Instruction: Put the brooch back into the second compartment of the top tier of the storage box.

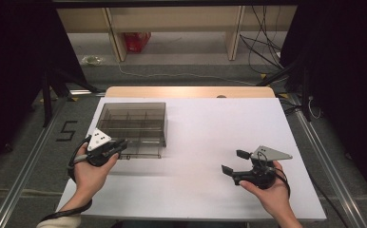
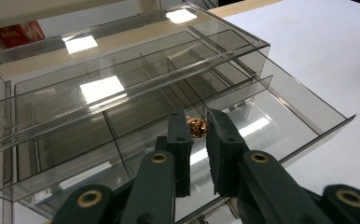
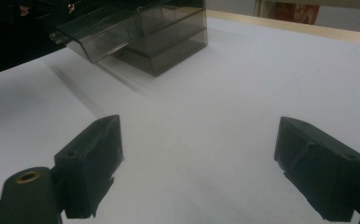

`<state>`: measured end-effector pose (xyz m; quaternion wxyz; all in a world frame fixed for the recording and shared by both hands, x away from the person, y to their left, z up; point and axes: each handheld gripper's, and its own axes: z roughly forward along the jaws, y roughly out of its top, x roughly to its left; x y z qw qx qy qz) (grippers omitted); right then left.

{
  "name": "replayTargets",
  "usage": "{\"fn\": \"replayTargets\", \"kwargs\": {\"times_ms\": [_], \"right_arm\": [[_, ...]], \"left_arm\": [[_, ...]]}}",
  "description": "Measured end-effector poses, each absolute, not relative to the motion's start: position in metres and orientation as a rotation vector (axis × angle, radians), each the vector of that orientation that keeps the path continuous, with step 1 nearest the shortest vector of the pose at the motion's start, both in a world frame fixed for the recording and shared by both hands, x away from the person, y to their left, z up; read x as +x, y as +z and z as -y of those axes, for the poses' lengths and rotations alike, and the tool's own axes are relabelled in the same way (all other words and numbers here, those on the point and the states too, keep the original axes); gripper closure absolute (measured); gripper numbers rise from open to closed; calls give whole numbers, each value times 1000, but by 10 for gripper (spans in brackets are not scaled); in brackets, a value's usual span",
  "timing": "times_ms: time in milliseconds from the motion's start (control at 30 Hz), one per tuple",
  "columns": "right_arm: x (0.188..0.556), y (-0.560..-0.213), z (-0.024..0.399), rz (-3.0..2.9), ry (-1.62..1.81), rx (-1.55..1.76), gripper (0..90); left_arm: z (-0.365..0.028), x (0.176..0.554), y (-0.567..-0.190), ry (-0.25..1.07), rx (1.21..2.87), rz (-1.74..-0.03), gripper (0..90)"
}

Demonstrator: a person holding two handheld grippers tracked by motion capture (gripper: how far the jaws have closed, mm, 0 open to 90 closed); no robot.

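Just beyond the left gripper [image 2: 194, 140], a copper coin [image 2: 197, 127] in the open drawer [image 2: 304, 105].

Smoked transparent drawer box [image 1: 133, 121]: one. Pulled-out drawer [image 2: 280, 112]: one. Copper-coloured round piece [image 2: 197, 127] in the drawer: one. Grippers: two, left [image 1: 120, 146] and right [image 1: 234, 161]. Worktop [image 1: 210, 137]: one.
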<state>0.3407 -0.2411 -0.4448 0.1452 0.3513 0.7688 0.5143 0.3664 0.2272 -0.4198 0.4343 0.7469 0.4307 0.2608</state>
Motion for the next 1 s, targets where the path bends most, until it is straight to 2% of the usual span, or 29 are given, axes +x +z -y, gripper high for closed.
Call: {"fn": "replayTargets", "kwargs": {"times_ms": [1000], "right_arm": [[341,-445,241,-2217,1480,1015,160]], "left_arm": [[-229,373,-426,625,1899,-1117,797]]}}
